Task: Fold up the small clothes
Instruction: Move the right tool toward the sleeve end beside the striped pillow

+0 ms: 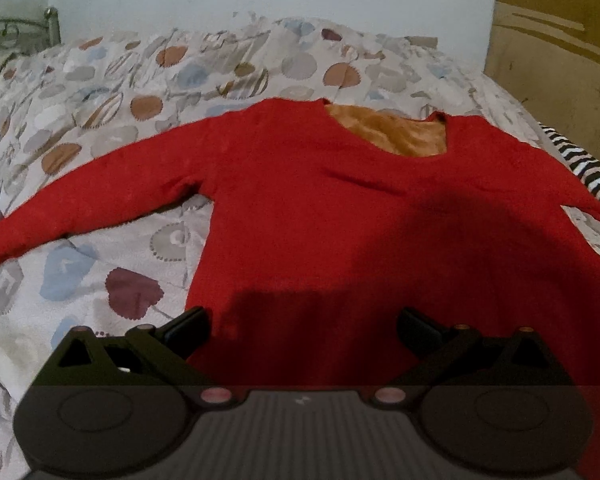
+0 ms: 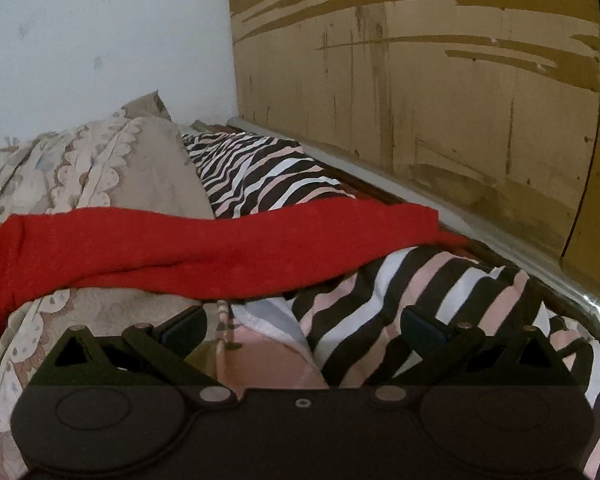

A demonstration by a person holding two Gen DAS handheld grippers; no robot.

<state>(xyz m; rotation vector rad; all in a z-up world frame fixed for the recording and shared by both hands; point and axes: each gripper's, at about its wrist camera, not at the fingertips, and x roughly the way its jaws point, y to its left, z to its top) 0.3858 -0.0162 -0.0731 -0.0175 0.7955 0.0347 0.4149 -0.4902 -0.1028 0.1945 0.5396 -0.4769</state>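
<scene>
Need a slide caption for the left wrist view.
Open left gripper poised over the hem of a red sweater spread flat on a patterned quilt.

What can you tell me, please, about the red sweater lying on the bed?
The red sweater is a long-sleeved knit with a wide scooped neck showing an orange-tan fleecy lining. It lies spread flat, unfolded and front up on the patterned quilt, neck toward the wall. One sleeve stretches out across the quilt; the other sleeve drapes over striped bedding toward the bed's edge. Both the left gripper and the right gripper are open and hold nothing.
</scene>
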